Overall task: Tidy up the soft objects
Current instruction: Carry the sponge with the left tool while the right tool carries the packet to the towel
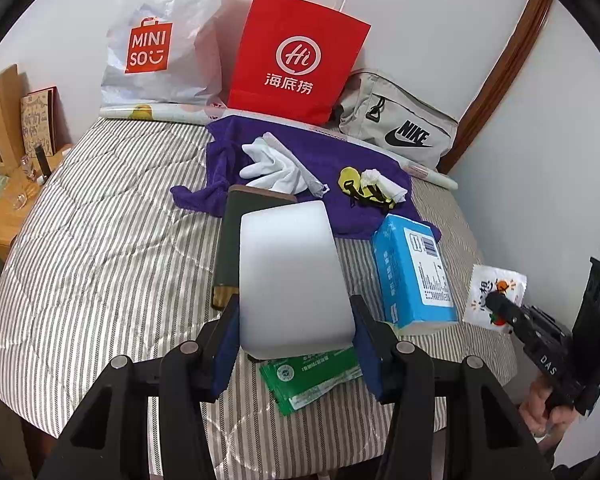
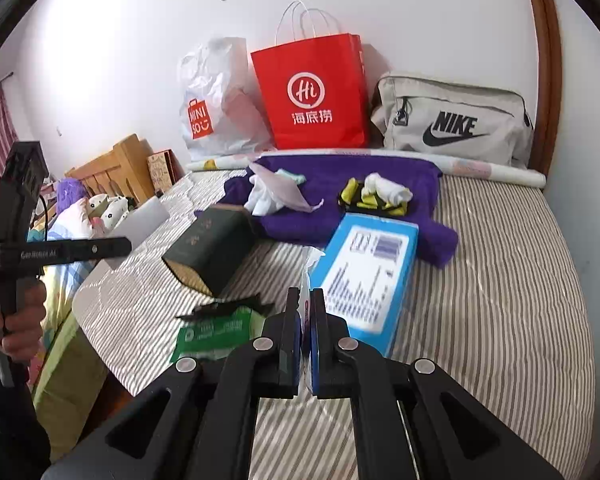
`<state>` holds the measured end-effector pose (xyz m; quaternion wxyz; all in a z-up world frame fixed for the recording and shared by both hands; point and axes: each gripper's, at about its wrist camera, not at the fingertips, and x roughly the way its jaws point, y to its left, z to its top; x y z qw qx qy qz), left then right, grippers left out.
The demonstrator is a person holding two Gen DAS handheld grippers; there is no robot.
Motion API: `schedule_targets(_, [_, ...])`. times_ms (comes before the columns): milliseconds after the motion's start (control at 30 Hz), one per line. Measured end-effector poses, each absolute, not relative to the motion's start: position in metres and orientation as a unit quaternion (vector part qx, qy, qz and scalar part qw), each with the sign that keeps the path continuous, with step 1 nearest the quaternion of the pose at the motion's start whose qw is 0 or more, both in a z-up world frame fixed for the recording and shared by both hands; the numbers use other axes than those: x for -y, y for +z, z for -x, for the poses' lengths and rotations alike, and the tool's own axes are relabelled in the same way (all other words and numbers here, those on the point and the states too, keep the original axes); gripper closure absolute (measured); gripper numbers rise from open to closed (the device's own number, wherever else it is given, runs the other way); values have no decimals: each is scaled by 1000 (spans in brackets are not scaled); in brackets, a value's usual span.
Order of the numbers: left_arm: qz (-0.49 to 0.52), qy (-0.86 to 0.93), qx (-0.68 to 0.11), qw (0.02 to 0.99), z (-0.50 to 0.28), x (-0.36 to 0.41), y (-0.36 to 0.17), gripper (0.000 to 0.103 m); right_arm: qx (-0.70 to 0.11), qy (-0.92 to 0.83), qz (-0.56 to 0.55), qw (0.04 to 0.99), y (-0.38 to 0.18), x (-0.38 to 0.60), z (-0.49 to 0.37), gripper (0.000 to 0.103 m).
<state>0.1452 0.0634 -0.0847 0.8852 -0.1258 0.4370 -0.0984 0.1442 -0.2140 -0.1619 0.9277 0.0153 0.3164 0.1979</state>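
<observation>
- The left gripper (image 1: 296, 320) clamps a pale white block (image 1: 292, 276) between its blue pads, held above the bed's near edge
- The right gripper (image 2: 306, 312) is nearly closed on a thin white packet (image 1: 494, 294), at the bed's right edge
- On the striped bed (image 1: 100, 240), a purple towel (image 1: 320, 152) lies toward the far edge, carrying white cloth (image 1: 272, 164) and a yellow-black item (image 1: 360, 188)
- A blue tissue pack (image 1: 412, 272) touches the towel's near side; a green packet (image 1: 312, 380) lies at the near edge
</observation>
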Motion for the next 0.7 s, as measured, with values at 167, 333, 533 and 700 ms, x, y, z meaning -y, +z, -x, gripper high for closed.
schedule_targets(167, [128,-104,-436,885,-154,-63,-84,53,-311,200,-14,929,-154,210,-157,99])
schedule_targets(333, [129,-110,-436,884,-167,-63,-85,53,-307,193,-12,932,-148,209,-168,99])
schedule_targets(533, [131,-122,-434,883,-181,-59,-85,53,-307,177,-8,935,-141,209,-183,99])
schedule_targets(700, [129,-132,-433,882,-195,-56,-82,53,-310,169,-15,936,-138,210,-196,99])
